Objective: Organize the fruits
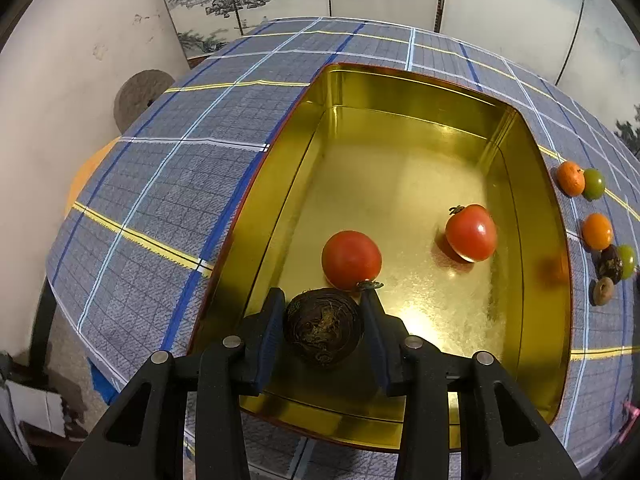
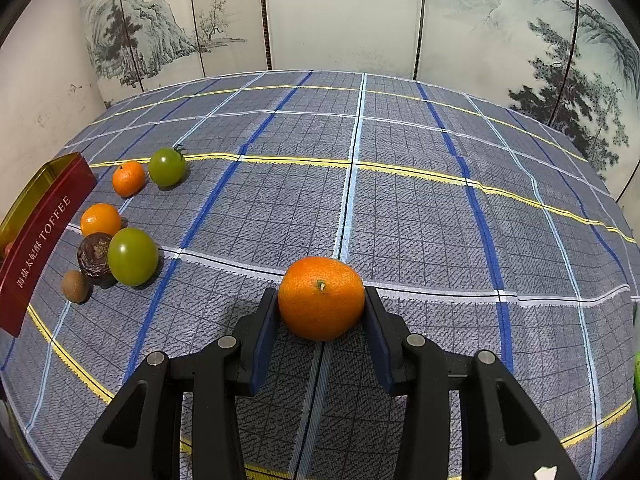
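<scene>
Right now both grippers are loaded, mid-transfer. Left gripper (image 1: pixel 323 312) has its jaws closed partway on a dark brown chestnut (image 1: pixel 323 326), pads touching both sides, held over the near end of the gold tin (image 1: pixel 544 208). Two red tomatoes already sit inside: one (image 1: pixel 351 260) just beyond the chestnut, the other (image 1: pixel 471 233) toward the tin's right wall. So the step in hand looks like dropping the chestnut into the tin.

Right gripper (image 2: pixel 322 300) has jaws closed about as wide on an orange mandarin (image 2: pixel 321 298), w/ both pads on it, low over the checked tablecloth (image 2: pixel 400 208); can't tell if it's lifted or resting on the cloth. Still loose along the tablecloth's left edge, next to the tin's red side: two more mandarins (image 2: pixel 128 178) (image 2: pixel 100 220), two green tomatoes (image 2: pixel 167 166) (image 2: pixel 133 256), another chestnut (image 2: pixel 95 258) and a small brown fruit (image 2: pixel 75 286), prob. a kiwi.

Next move likely: lower the left, open jaws w/o bumping the near tomato, since round fruit rolls on slick metal. Then the right carries its mandarin over to the tin, approx. leftward. Task seems early; most fruit remains outside.
</scene>
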